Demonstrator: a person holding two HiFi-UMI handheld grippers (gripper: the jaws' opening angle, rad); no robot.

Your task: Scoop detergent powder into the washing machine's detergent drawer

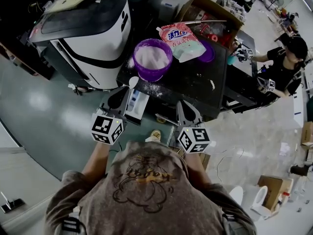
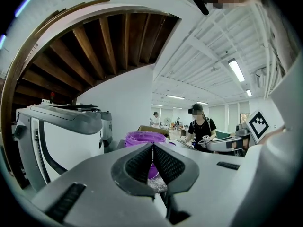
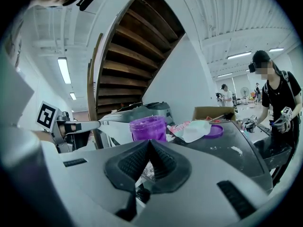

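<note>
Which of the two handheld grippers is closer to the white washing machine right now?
Left. The left gripper is close by the washing machine's front corner; the right gripper is farther off, at the black table's near edge.

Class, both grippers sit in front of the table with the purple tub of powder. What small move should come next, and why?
Probably open the left gripper and ease it forward toward the small white thing, perhaps a scoop, at the edge of the table beside the purple tub. Both it and the right gripper are shut on nothing, short of the powder.
</note>
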